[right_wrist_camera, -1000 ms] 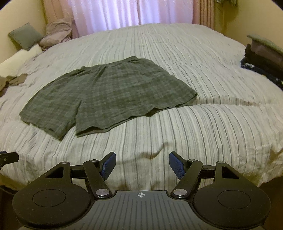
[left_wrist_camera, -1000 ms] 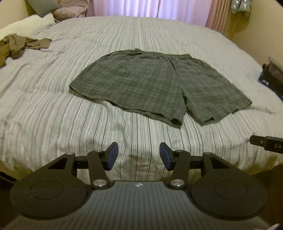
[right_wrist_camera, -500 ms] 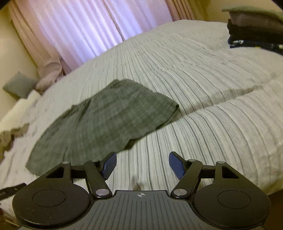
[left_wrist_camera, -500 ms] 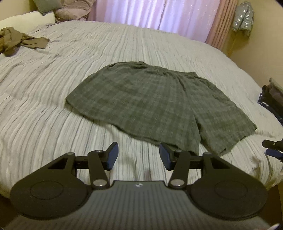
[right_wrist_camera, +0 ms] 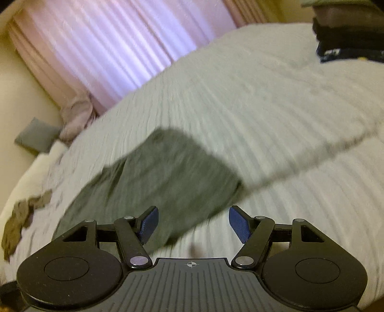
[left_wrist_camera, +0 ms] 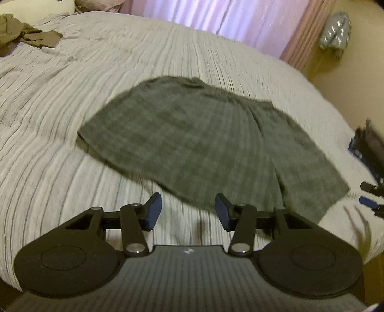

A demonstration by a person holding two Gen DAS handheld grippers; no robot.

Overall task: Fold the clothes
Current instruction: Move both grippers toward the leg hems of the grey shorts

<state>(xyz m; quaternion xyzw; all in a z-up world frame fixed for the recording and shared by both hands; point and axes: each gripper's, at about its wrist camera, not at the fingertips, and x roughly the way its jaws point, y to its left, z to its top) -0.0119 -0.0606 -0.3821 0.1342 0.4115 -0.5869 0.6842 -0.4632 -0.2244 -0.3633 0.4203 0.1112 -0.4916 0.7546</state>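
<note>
Grey-green plaid shorts [left_wrist_camera: 204, 144] lie flat on the striped bed [left_wrist_camera: 48, 120]. In the left wrist view my left gripper [left_wrist_camera: 188, 211] hovers just short of the near hem of their left leg. Its jaws are closing and hold nothing, only bedcover showing between the blue pads. The right wrist view is blurred. There the shorts [right_wrist_camera: 163, 180] lie ahead and to the left, and my right gripper [right_wrist_camera: 192, 223] stands open and empty at the hem corner of the right leg. The right gripper's fingertips [left_wrist_camera: 370, 199] also show at the right edge of the left wrist view.
A crumpled olive garment [left_wrist_camera: 24, 36] lies at the far left of the bed. A stack of folded dark clothes [right_wrist_camera: 348, 36] sits on the bed's right side. Pink curtains [left_wrist_camera: 216, 19] and pillows [right_wrist_camera: 36, 139] line the far end.
Both grippers have come closer to the shorts, so the hem now sits right at the fingertips. The right view has rolled and swung rightwards. The left jaws have narrowed slightly.
</note>
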